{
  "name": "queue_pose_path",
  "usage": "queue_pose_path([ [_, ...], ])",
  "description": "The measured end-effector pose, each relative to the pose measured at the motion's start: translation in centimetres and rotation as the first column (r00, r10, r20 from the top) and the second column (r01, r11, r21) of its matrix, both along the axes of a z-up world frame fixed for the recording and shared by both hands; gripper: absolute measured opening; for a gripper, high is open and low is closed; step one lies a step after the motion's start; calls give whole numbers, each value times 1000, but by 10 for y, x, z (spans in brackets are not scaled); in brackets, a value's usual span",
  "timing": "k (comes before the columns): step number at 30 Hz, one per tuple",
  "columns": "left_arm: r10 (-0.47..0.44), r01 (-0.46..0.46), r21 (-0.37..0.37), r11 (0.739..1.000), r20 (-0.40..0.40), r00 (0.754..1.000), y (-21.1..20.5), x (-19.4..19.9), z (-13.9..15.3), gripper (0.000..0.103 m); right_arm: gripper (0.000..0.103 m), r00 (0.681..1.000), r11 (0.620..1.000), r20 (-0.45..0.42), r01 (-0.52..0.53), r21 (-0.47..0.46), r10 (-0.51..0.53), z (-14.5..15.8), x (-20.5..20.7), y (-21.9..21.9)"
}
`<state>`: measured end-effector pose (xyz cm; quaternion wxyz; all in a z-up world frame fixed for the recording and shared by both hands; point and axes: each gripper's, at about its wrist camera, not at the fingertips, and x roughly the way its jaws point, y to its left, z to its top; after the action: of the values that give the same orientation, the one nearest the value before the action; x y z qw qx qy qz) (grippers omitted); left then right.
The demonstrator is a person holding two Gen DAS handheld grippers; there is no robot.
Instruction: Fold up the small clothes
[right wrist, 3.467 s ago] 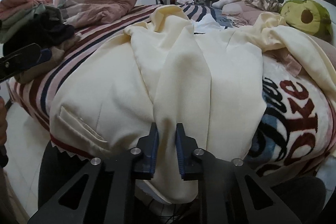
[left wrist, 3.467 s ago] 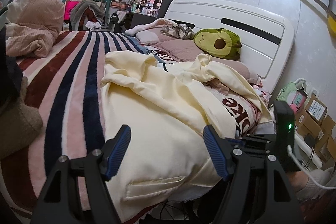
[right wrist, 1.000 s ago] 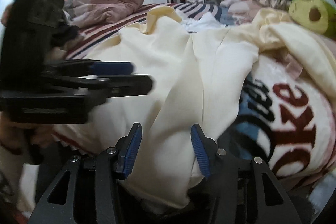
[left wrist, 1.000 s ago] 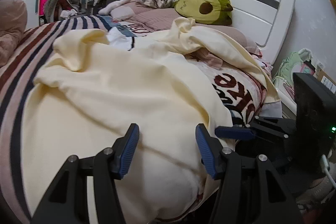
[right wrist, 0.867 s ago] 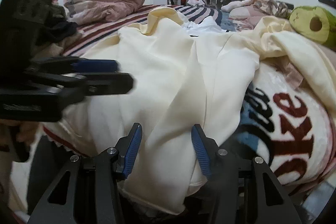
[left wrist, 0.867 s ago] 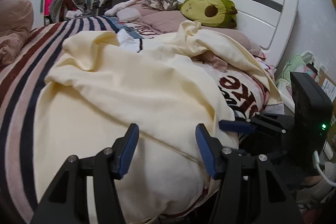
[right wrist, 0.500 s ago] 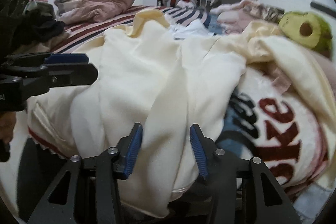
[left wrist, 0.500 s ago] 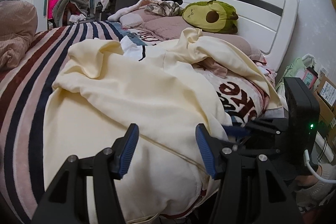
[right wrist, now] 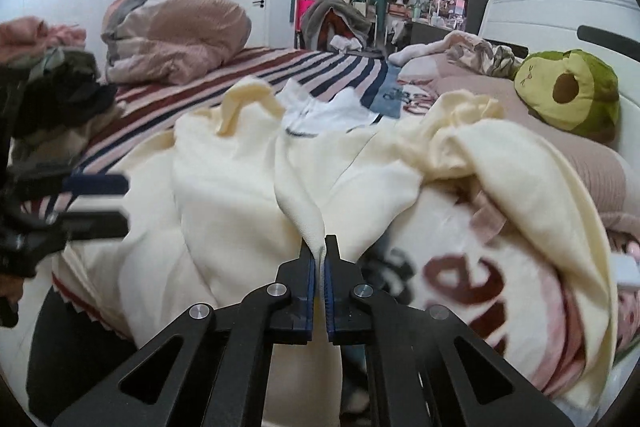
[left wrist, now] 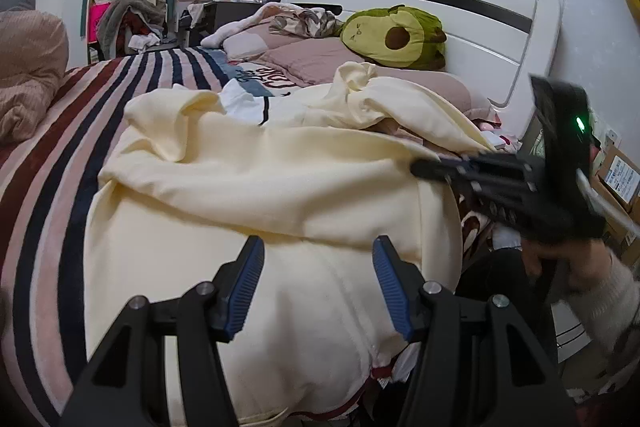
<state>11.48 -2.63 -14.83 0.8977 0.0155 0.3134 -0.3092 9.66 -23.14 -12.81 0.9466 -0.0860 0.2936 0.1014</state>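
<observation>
Pinching a ridge of the cream garment (right wrist: 248, 195) at its near right edge, the right gripper (right wrist: 319, 267) is clamped on cloth. The garment spreads leftward and far across the striped bed (left wrist: 52, 131); the left gripper (left wrist: 316, 283) hovers half-open over its near hem, empty.

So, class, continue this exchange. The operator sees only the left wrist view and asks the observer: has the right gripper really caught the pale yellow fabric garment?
Observer: Yes, the right gripper is shut on a pinched ridge of the pale yellow fabric garment.
Operator: What lies past my left gripper?
Observer: A heap of pink and dark clothes sits behind it, out of your view.
</observation>
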Motion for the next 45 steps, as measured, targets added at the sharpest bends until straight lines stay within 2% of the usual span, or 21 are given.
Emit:
queue_pose_path([
  [6, 1, 0, 14, 1000, -14, 1000, -17, 16, 0, 52, 0, 998, 998, -59, -32, 44, 35, 6, 52, -29],
  [9, -2, 3, 23, 1000, -22, 1000, -24, 23, -3, 52, 3, 990, 998, -142, -18, 53, 25, -11, 80, -43],
  [12, -6, 7, 35, 999, -32, 999, -30, 29, -8, 52, 9, 982, 1000, -186, -16, 5, 17, -25, 88, -44],
  [13, -8, 9, 35, 999, -35, 999, -31, 29, -9, 52, 12, 982, 1000, -188, -19, -2, 19, -26, 86, -44],
  [14, -10, 12, 34, 999, -39, 999, -31, 29, -10, 52, 24, 983, 1000, -185, -22, 0, 21, -25, 81, -45],
  [16, -14, 15, 31, 999, -43, 999, -31, 30, -11, 52, 33, 987, 1000, -160, -17, 21, 20, -17, 69, -50],
  [22, -19, 19, 20, 1000, -15, 1000, -26, 19, -2, 53, 34, 996, 995, -81, -32, 97, 40, 15, 15, -54],
  [24, -23, 23, 7, 1000, -6, 1000, -23, 15, 1, 54, 34, 994, 993, -95, -49, 107, 59, 8, -12, -42],
  [28, -27, 27, -4, 1000, 6, 1000, -18, 5, 6, 54, 36, 979, 988, -198, -15, 151, 45, -33, -37, -22],
  [30, -26, 26, -2, 1000, 9, 1000, -15, 2, 8, 54, 49, 979, 996, -204, 43, 83, -25, -53, -44, -11],
  [31, -25, 25, -1, 1000, 10, 1000, -13, 0, 8, 54, 62, 981, 996, -184, 70, 56, -59, -59, -47, -7],
  [32, -24, 24, 0, 1000, 10, 1000, -13, -2, 9, 54, 68, 983, 994, -158, 98, 49, -89, -63, -50, -4],
  [34, -19, 19, 3, 1000, 12, 1000, -9, -3, 9, 54, 68, 982, 991, -148, 127, 50, -119, -67, -50, -3],
  [36, -12, 12, 5, 1000, 11, 1000, -7, -3, 8, 54, 58, 979, 989, -154, 138, 44, -129, -72, -46, -3],
  [37, -7, 7, 5, 1000, 9, 1000, -6, -2, 8, 54, 50, 979, 989, -153, 142, 52, -132, -72, -46, -5],
  [39, -4, 4, 4, 1000, 6, 1000, -6, 0, 7, 54, 24, 981, 987, -160, 130, 95, -114, -67, -47, -13],
  [40, -3, 3, 4, 1000, 5, 1000, -7, 1, 7, 54, 0, 979, 986, -162, 137, 94, -121, -65, -48, -17],
  [43, -12, 12, 4, 1000, 5, 1000, -12, 2, 6, 54, 0, 981, 981, -161, 130, 143, -107, -49, -49, -38],
  [45, -25, 24, 11, 1000, 8, 1000, -17, 3, 7, 54, 0, 984, 982, -141, 125, 141, -105, -36, -46, -53],
])
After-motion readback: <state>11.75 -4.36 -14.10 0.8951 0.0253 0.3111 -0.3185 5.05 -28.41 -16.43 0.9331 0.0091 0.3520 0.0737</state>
